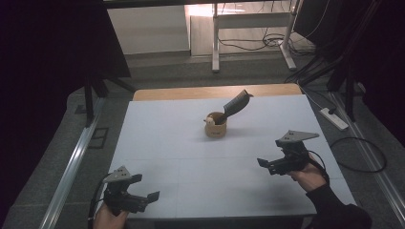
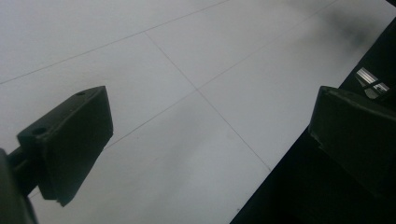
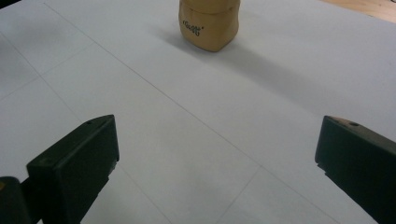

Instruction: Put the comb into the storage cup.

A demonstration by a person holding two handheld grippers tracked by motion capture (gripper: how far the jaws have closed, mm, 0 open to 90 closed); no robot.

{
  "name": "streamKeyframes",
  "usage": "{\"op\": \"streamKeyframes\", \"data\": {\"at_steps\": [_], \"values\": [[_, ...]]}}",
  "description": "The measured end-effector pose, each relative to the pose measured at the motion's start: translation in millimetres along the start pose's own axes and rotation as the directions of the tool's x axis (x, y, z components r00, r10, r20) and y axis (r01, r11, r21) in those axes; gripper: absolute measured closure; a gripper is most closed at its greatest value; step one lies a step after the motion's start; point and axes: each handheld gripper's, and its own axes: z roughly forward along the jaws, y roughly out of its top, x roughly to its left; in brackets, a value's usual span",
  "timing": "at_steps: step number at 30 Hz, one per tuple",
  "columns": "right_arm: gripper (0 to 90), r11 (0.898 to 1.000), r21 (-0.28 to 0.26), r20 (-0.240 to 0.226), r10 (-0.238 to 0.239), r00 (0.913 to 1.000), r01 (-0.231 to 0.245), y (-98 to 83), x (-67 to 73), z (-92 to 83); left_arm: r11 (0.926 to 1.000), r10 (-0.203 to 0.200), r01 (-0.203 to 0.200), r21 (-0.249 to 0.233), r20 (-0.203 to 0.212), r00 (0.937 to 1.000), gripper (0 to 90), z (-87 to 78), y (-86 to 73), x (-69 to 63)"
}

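A tan wooden pot (image 1: pixel 216 125) stands near the middle of the white table (image 1: pixel 181 143), with a dark flat utensil (image 1: pixel 235 105) leaning out of it up and to the right. The pot's lower body (image 3: pixel 209 25) sits at the top of the right gripper view. My left gripper (image 1: pixel 150 198) rests at the table's near left corner, held by a hand; its jaws stand wide apart over bare table in the left gripper view (image 2: pixel 205 140). My right gripper (image 1: pixel 265 164) hovers at the near right, open and empty (image 3: pixel 217 154), pointing toward the pot.
The table's front edge runs close under the left gripper (image 2: pixel 280 158). Beyond the far wooden edge (image 1: pixel 215 91) stand a desk frame (image 1: pixel 248 33) and floor cables (image 1: pixel 356 152). A power strip (image 1: pixel 334 118) lies right of the table. Dark stands flank both sides.
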Motion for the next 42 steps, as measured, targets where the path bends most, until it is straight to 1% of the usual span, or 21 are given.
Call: {"op": "streamKeyframes", "data": {"at_steps": [11,17,21,28,35,42], "values": [[0.0,1.0,0.004,0.0,0.016,0.9999,-0.016,-12.3,-3.6,-10.3,1.0,-0.001,0.001,0.001,-0.001,1.0,0.3,0.1,0.0,0.0],[0.0,1.0,0.003,0.01,0.029,0.9995,-0.029,-19.3,-5.9,-17.6,1.0,-0.001,0.001,0.001,-0.002,1.0,0.3,0.1,0.0,-0.1],[0.0,0.999,0.012,0.02,0.036,0.9992,-0.036,-24.2,-6.4,-21.9,1.0,-0.001,0.001,0.002,-0.003,1.0,0.3,0.3,0.1,-0.2],[0.0,0.999,0.023,0.018,0.04,0.999,-0.04,-32.4,-8.2,-27.6,1.0,-0.001,0.001,0.002,-0.004,1.0,0.3,0.3,0.2,-0.4],[0.0,0.998,0.03,0.029,0.055,0.9981,-0.056,-39.3,-9.2,-33.5,1.0,-0.001,0.001,0.002,-0.004,1.0,0.3,0.3,0.1,-0.3],[0.0,0.997,0.046,0.055,0.06,0.9967,-0.062,-46.5,-9.4,-40.1,1.0,0.0,0.0,0.002,-0.005,1.0,0.3,0.3,0.2,-0.5]]}}
